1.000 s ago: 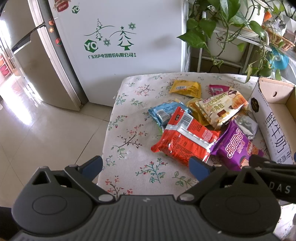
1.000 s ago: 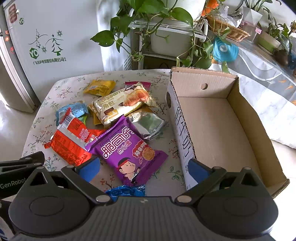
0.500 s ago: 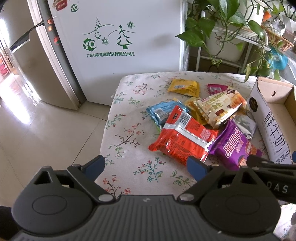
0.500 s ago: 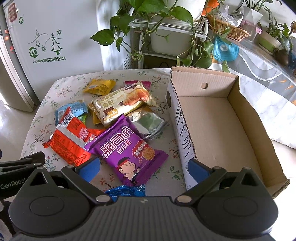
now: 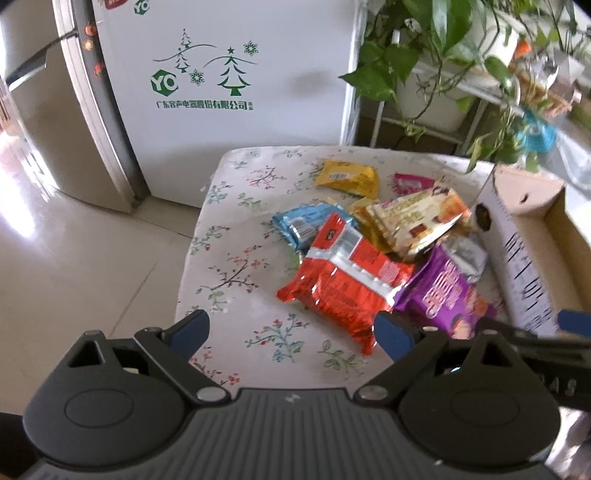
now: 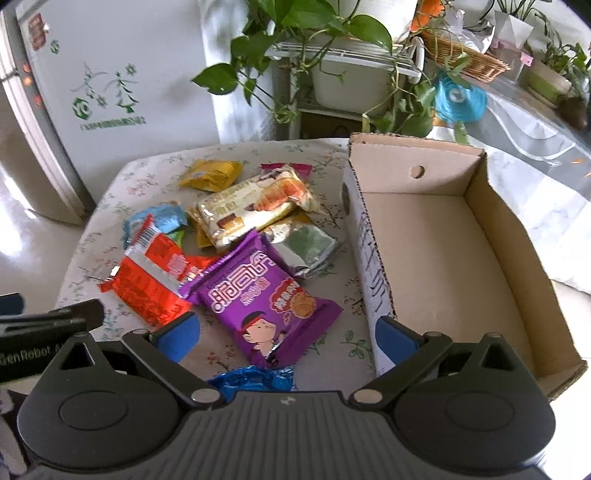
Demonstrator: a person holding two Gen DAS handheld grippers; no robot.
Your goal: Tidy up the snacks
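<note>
A small worktop (image 5: 236, 266) under a pale cloth with printed flower sprigs stands on a glossy light tiled floor (image 5: 74, 258), where daylight glares at the far left. Behind it a white refrigerator (image 5: 221, 92) carries green tree and snowflake graphics. To the right, a white wire rack (image 6: 343, 55) holds trailing green potted plants (image 6: 295, 22). A wicker basket (image 6: 465, 59) sits far right.

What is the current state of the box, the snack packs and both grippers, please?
Cardboard box: open-topped, empty.
Purple snack pack: sealed, flat on the table, overlapping the red one.
Red snack pack: sealed, lying flat.
Croissant pack: sealed, atop other packs.
Yellow packet: sealed, lying apart from the pile.
Left gripper: open, holding nothing.
Right gripper: open, holding nothing.
</note>
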